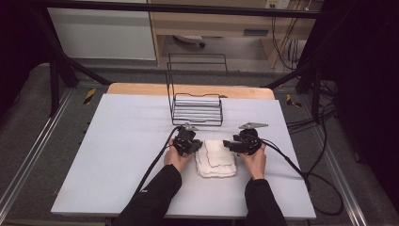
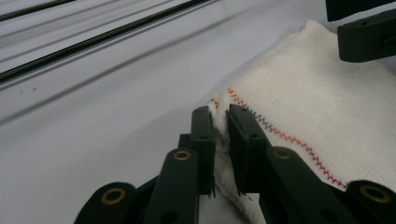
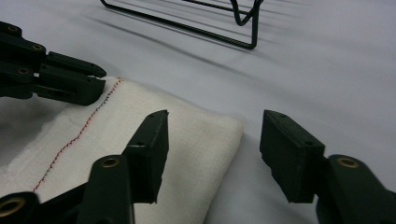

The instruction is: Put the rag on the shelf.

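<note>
Folded white cloth (image 1: 215, 158) lies on grey table (image 1: 117, 150).

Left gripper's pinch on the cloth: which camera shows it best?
The left gripper view: the left gripper jaws squeeze the cloth edge by its red stitching. The right gripper view shows that pinch from the side; the high view hides it under the hand.

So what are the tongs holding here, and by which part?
Left tongs pinch the folded white cloth with red stitching at its stitched edge; right tongs stand open, holding nothing.
</note>
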### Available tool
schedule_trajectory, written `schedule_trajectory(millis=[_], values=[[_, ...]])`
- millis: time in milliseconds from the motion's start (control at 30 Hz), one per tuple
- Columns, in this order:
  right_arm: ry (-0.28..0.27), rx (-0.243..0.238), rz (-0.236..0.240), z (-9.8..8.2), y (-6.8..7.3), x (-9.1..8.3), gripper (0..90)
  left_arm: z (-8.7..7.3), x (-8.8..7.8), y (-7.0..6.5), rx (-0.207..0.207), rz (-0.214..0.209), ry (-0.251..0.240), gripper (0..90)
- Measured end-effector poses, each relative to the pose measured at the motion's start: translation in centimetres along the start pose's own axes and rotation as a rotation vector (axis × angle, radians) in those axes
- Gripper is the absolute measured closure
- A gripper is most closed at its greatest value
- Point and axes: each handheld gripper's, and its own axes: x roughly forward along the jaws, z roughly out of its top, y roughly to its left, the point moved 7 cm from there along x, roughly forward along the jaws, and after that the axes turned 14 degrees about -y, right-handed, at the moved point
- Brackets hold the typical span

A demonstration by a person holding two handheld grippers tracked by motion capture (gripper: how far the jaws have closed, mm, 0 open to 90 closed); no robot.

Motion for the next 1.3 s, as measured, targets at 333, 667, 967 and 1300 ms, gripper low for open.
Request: schedule_trajectory(millis=[333,667,967,1300], values=[[0.058,0.025,0.01,-0.7,0.0,0.4,61.6,0.0,0.0,0.0,0.01,-0.006,-0.001,80.1],[0.073,0.081,0.022,-0.7,0.2,0.5,77.0,0.0,0.0,0.1,-0.006,-0.01,-0.003,80.5],[0.069,0.084,0.024,-0.6,0.3,0.3,81.9,0.1,-0.1,0.2,-0.02,-0.018,-0.002,82.7],[-0.005,0.047,0.019,0.2,0.7,-0.9,82.5,0.9,-0.8,0.0,-0.021,-0.031,-0.059,83.6]])
